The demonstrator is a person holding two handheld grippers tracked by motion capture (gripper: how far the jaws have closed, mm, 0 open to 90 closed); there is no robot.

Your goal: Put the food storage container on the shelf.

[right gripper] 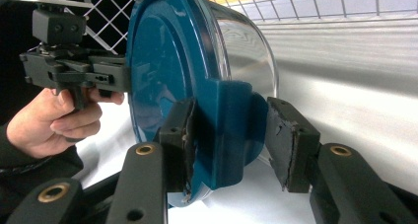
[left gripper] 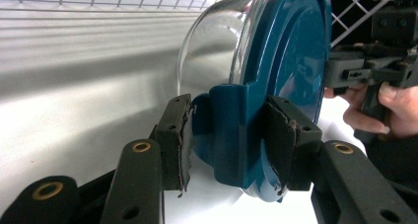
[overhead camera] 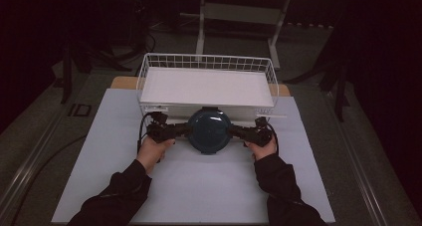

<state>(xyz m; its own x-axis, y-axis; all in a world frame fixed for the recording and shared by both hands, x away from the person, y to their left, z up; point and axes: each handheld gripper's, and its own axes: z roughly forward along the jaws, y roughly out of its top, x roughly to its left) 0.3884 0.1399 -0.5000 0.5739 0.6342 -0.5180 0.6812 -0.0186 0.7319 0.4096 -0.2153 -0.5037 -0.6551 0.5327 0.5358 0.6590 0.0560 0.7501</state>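
The room around the table [overhead camera: 199, 196] is dark in the high view, and the stand and cables behind it are hard to make out. The near wall of the white wire basket [overhead camera: 206, 61] is partly hidden by the container [overhead camera: 209, 130], and from above the container's clear bowl is covered by its blue lid. The fingertips of both grippers are hidden under the lid's edge there. In the left gripper view the top of the container is cut off by the frame, and the clear bowl [left gripper: 212, 41] is hard to tell from the pale surface behind it.

The container is held just in front of the basket, at the middle of the table, with the left gripper [overhead camera: 169, 131] at its nine o'clock and the right gripper [overhead camera: 249, 133] at its three o'clock. In the left gripper view the left gripper [left gripper: 226, 140] is seen partly open, clamped on a blue side tab [left gripper: 231, 130] of the lid, one pad on each face. In the right gripper view the right gripper [right gripper: 229, 140] is set around the opposite tab [right gripper: 231, 130]; the left-hand pad is pressed to it, while a sliver of gap is seen at the right-hand pad. The left hand [right gripper: 49, 120] is seen at nine o'clock of the lid [right gripper: 162, 71].
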